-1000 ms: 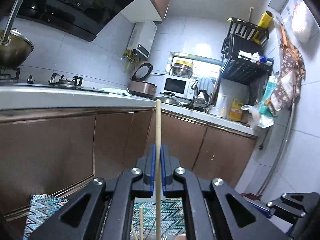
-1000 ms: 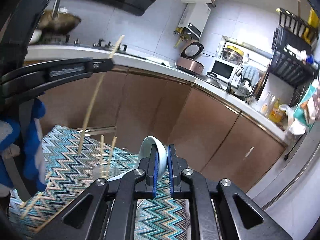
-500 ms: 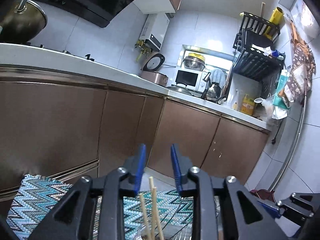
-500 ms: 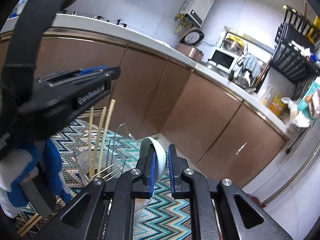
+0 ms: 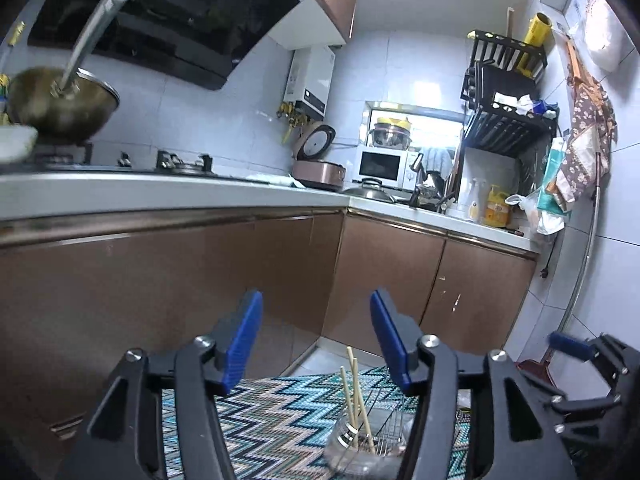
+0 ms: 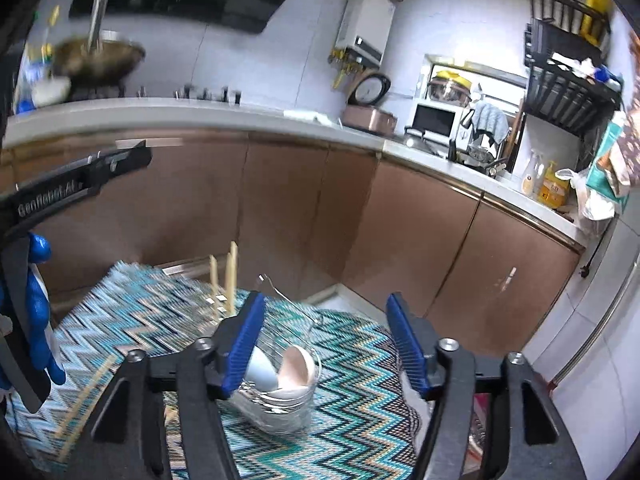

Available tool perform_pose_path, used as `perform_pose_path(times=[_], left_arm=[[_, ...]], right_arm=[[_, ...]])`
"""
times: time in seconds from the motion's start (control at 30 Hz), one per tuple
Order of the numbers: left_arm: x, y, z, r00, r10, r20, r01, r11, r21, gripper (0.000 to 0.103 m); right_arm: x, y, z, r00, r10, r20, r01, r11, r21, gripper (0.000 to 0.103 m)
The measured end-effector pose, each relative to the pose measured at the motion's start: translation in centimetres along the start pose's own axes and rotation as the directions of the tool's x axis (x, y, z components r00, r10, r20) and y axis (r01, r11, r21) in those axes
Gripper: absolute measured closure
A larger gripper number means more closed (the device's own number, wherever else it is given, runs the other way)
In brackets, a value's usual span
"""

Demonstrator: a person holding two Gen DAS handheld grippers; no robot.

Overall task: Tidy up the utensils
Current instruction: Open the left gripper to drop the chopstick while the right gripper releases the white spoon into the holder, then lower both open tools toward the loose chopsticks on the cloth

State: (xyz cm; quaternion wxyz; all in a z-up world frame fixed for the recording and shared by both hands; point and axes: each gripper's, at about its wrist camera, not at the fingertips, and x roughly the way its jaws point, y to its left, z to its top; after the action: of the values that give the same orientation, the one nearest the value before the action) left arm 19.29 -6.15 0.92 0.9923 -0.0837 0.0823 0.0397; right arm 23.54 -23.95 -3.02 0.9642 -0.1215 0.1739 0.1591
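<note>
A wire utensil holder (image 6: 288,392) stands on a zigzag-patterned cloth (image 6: 360,432). Ceramic spoons (image 6: 296,368), one pale blue and one beige, sit in its near cup. Wooden chopsticks (image 6: 230,284) stand upright in its far part. My right gripper (image 6: 324,344) is open and empty just above the spoons. My left gripper (image 5: 316,344) is open and empty above the holder (image 5: 360,448), where three chopsticks (image 5: 354,396) stand. The left gripper's body (image 6: 72,188) shows at the left of the right wrist view.
More chopsticks (image 6: 88,388) lie loose on the cloth at the left. Brown kitchen cabinets (image 5: 380,280) and a white countertop (image 5: 160,196) with a wok (image 5: 60,108), rice cooker and microwave stand behind. The right gripper (image 5: 580,364) shows at the right edge.
My left gripper let a chopstick go into the holder and opened wide. My right gripper let the pale blue spoon go into the cup and opened. Both have risen.
</note>
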Motion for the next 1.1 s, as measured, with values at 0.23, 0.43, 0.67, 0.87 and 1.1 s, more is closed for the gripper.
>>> perform_pose_path(times=[0.23, 0.43, 0.67, 0.87, 1.1], left_arm=[[-6.6, 2.2, 0.5, 1.000, 0.013, -0.027, -0.013, 1.000, -0.010, 0.047], [-10.4, 4.0, -0.1, 0.995, 0.061, -0.085, -0.060, 0.998, 0.008, 0.035], [-13.9, 5.2, 0.1, 0.987, 0.040, -0.158, -0.039, 0.999, 0.011, 0.035], [-14.5, 4.2, -1.4, 0.963, -0.022, -0.268, 0.033, 0.999, 0.035, 0.035], [-13.1, 2.2, -4.9, 0.917, -0.022, -0.397, 0.059, 0.995, 0.081, 0.035]], right_arm=[[-6.2, -0.6, 0.1, 0.997, 0.025, 0.077, -0.031, 0.996, 0.079, 0.000], [-10.8, -0.8, -0.9, 0.987, 0.047, 0.153, -0.067, 0.990, 0.126, 0.000], [-15.4, -1.5, -1.1, 0.948, 0.115, 0.296, -0.168, 0.973, 0.161, 0.000], [-16.8, -0.7, -1.4, 0.938, 0.193, 0.287, -0.242, 0.959, 0.146, 0.000], [-16.2, 0.2, -2.6, 0.952, 0.224, 0.208, -0.254, 0.959, 0.128, 0.000]])
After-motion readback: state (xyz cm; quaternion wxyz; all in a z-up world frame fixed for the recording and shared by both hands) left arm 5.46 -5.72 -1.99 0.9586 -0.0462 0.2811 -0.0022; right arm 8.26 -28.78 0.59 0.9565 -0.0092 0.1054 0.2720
